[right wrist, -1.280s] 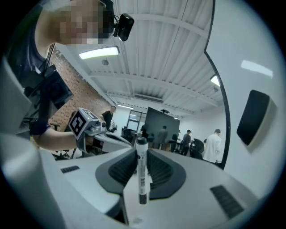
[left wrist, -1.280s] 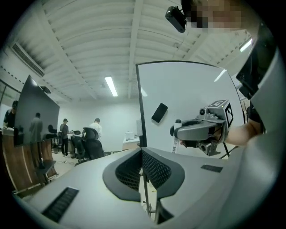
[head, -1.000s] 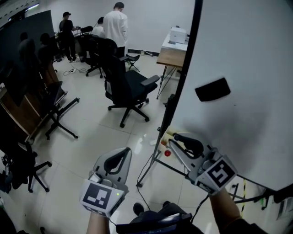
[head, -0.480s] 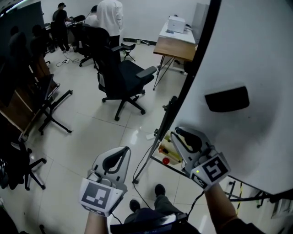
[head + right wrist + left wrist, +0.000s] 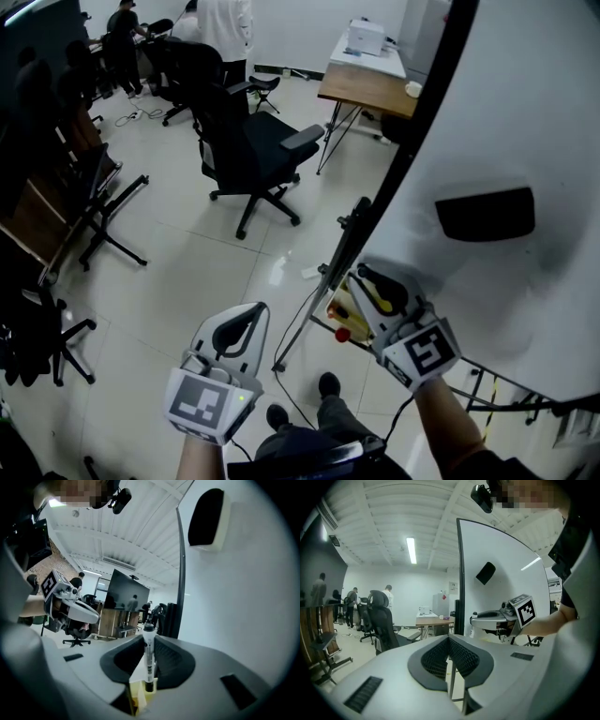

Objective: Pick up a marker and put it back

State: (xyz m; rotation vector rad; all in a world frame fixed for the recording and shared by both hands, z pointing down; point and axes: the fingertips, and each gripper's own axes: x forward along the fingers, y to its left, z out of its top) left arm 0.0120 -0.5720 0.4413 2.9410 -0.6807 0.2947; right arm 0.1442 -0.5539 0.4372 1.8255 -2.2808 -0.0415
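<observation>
My right gripper (image 5: 364, 276) is shut on a marker (image 5: 149, 654) with a white barrel and a black cap, which stands upright between the pads and pokes out past them. It hangs at the lower left corner of the whiteboard (image 5: 525, 112), just above the pen tray (image 5: 330, 302), where a red-capped marker (image 5: 343, 334) lies. A yellow piece (image 5: 138, 693) shows under the held marker. My left gripper (image 5: 251, 311) is held lower and to the left, over the floor, with its jaws together and nothing between them.
A black eraser (image 5: 485, 214) sticks to the whiteboard above my right gripper. A black office chair (image 5: 246, 150) stands on the tiled floor to the left, with a wooden desk (image 5: 366, 86) behind it. People stand at the far wall.
The head view has swung, so the eraser sits further right and lower in it. My right gripper, still shut on the marker, has come slightly closer to the tray. The left gripper stays put.
</observation>
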